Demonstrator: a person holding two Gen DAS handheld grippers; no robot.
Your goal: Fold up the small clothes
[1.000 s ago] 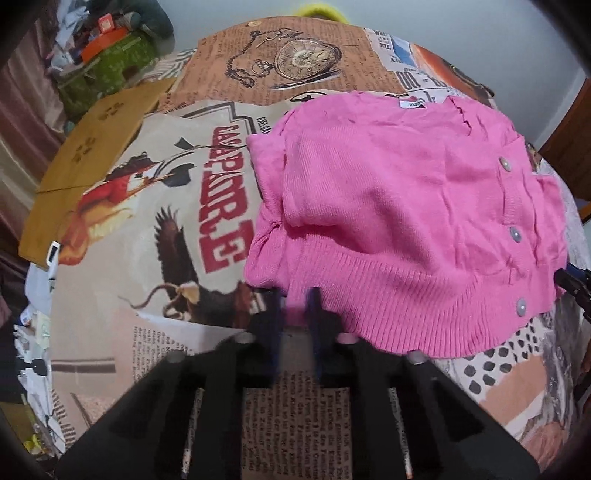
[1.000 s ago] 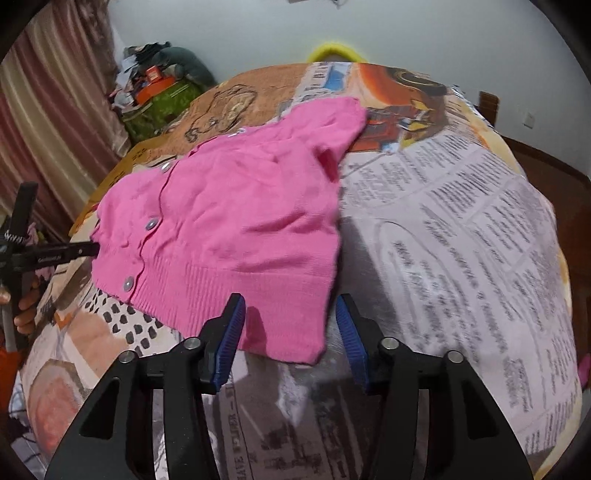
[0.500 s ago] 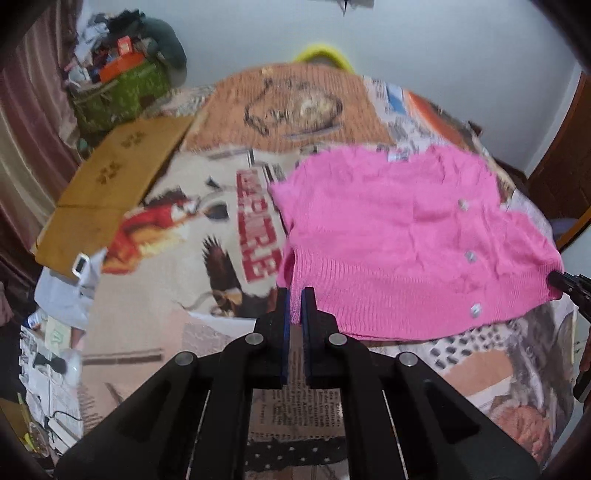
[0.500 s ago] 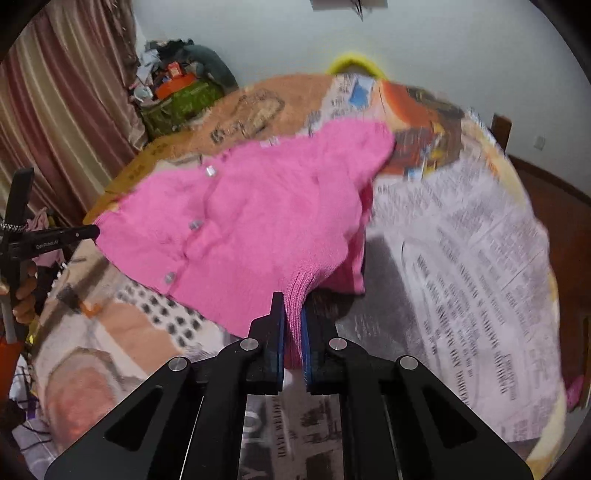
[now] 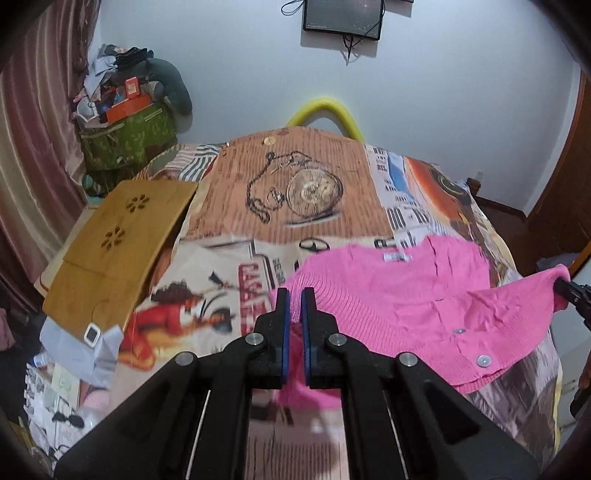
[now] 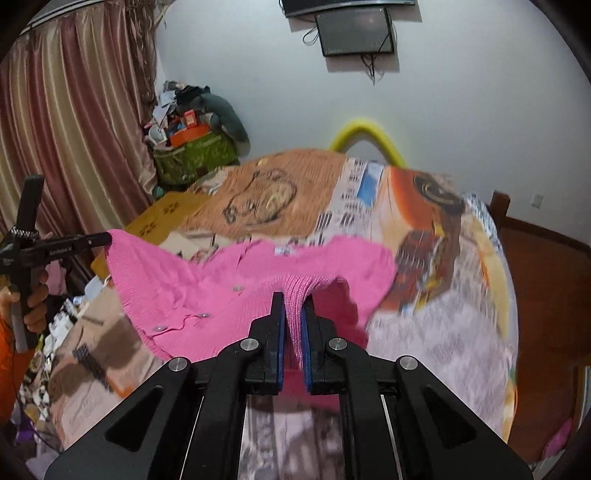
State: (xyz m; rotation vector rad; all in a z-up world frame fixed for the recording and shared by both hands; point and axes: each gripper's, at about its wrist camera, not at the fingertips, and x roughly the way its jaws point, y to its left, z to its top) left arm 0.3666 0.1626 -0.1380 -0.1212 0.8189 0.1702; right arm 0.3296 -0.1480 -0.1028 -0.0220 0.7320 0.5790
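Observation:
A small pink knitted cardigan (image 5: 417, 295) with silver buttons hangs lifted above the bed, its collar end still resting on the printed bedspread (image 5: 295, 192). My left gripper (image 5: 294, 295) is shut on one corner of the ribbed hem. My right gripper (image 6: 293, 299) is shut on the other hem corner, with the pink knit (image 6: 221, 288) bunched between its blue pads. The hem stretches between both grippers. The right gripper's tip shows at the right edge of the left wrist view (image 5: 569, 291); the left gripper shows at the left of the right wrist view (image 6: 74, 243).
A wooden lap board (image 5: 114, 251) lies on the bed's left side. A green bag heaped with clutter (image 5: 125, 129) stands in the far corner by the curtain (image 6: 66, 129). A yellow foam arch (image 5: 325, 110) is behind the bed. A screen (image 5: 341, 16) hangs on the wall.
Both grippers closed on the hem corners and rose, lifting the cardigan's lower half off the bed. A second ago the right gripper was open and the garment lay flat.

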